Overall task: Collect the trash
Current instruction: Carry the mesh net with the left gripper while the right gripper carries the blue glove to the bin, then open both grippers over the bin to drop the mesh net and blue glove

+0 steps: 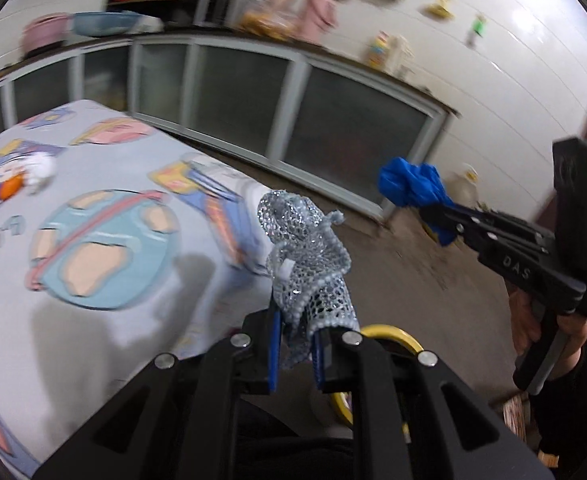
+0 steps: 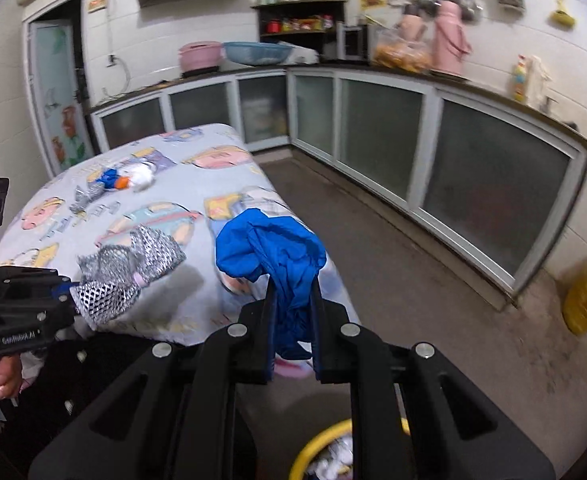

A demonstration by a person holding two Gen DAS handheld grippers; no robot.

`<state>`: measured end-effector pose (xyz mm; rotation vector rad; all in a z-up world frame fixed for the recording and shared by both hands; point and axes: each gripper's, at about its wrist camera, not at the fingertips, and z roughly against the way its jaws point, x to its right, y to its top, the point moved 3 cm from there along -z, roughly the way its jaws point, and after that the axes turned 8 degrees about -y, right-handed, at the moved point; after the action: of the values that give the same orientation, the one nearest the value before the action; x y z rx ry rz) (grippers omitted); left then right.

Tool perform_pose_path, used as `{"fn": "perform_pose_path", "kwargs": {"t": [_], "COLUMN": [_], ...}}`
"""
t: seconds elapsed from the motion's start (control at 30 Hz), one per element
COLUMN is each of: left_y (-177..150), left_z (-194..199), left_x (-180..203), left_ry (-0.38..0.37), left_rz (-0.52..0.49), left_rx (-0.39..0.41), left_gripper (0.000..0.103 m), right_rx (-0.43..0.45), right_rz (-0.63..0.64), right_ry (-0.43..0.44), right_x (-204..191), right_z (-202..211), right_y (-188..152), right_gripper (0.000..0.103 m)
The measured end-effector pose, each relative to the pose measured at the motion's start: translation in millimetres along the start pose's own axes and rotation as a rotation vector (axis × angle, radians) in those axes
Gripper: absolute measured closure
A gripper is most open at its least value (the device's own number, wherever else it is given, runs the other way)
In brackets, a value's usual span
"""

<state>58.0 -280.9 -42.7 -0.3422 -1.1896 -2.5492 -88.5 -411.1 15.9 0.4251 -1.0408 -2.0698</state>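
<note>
Left gripper [image 1: 297,344] and right gripper [image 2: 293,320] both clamped (each hand-held, raised)

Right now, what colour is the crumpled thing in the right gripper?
Bright blue; the crumpled plastic shows best in the right wrist view.

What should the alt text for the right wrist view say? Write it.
The right gripper is shut on a crumpled blue plastic bag above a yellow-rimmed bin. At the left, the left gripper holds silver mesh netting by a table with a cartoon-print cloth where more scraps lie.
</note>
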Motion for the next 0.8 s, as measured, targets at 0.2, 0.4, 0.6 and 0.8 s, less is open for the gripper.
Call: {"fn": "perform_pose_path", "kwargs": {"t": [0.2,0.4,0.6,0.8], "left_y": [-13.9,-20.5,-33.1,-47.3], "left_z": [-38.7,-66.6,-95.8,-126.6], "left_x": [58.0,105.7,136.0,157.2], "left_ry": [-0.074,-0.136,-0.172,-0.208], "left_rz": [-0.105,-0.188,-0.233,-0.262], "left_rx": [-0.100,-0.166,-0.259,-0.349], "left_gripper": [0.092,0.092,0.092,0.092], "right_rx": [-0.055,-0.116,-0.205,-0.301], "right_rz": [-0.065,-0.116,-0.189,-0.219], "right_ry": [-0.096,-0.183,-0.204,-0.225], "right_x": [55.1,97.0,123.8,132.0], "right_z": [26.4,45.7,44.8,29.6], "right_y": [-46.7,-94.6,-140.5,-180.7], "right_gripper": [0.090,0.090,0.090,0.090]}}
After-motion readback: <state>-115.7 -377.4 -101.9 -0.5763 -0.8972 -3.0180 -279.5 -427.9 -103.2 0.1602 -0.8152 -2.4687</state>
